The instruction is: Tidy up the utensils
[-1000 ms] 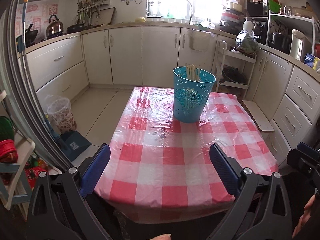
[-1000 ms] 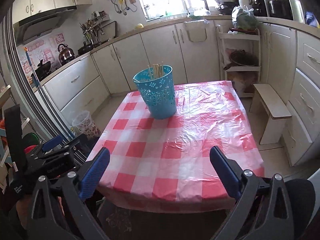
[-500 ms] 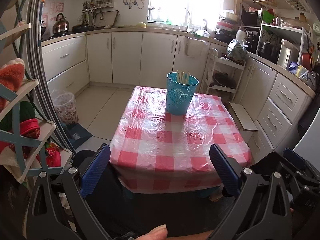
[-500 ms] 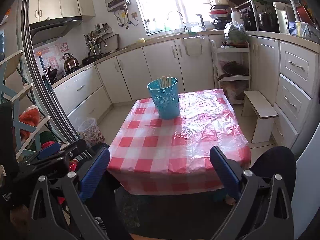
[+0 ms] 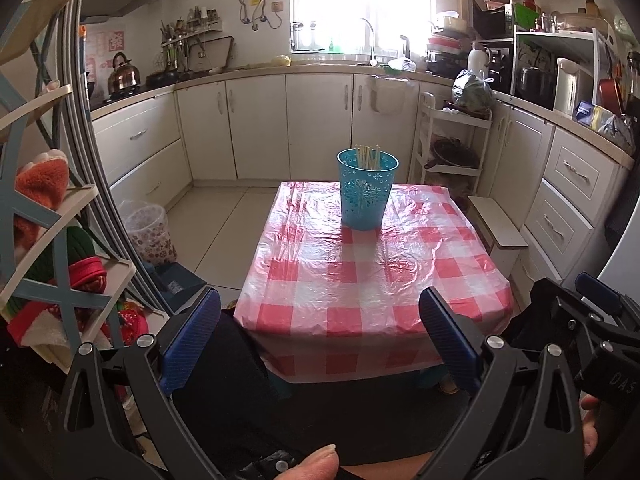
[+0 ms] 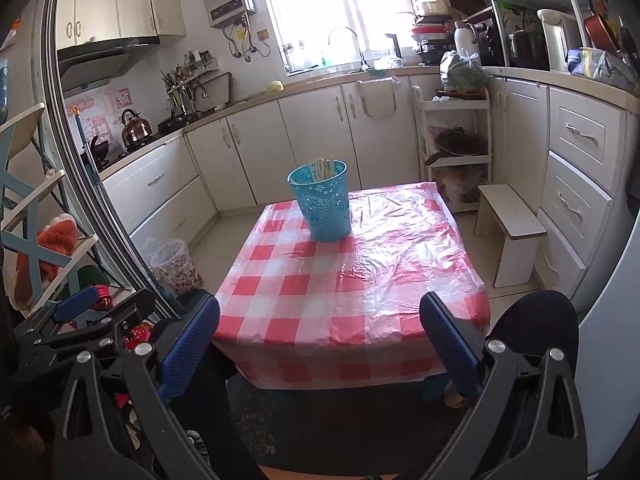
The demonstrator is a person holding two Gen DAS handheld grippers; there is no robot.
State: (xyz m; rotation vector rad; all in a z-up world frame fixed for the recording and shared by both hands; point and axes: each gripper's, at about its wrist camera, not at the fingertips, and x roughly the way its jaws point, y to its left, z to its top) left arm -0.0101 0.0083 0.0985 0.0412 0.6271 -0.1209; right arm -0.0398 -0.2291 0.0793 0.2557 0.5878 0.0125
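Well back from the table (image 5: 372, 280), I hold my left gripper (image 5: 320, 336) and right gripper (image 6: 320, 336) spread wide, both empty; chopsticks (image 5: 368, 157) stand in the blue basket (image 5: 366, 192).

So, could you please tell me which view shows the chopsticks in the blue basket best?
The left wrist view: chopsticks stand clear above the blue basket against pale cabinets. The right wrist view shows them equally small, partly against the basket's far rim.

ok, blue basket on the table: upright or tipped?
Upright. The blue basket stands on its base on the checked tablecloth, rim up, with chopsticks poking out of the top.
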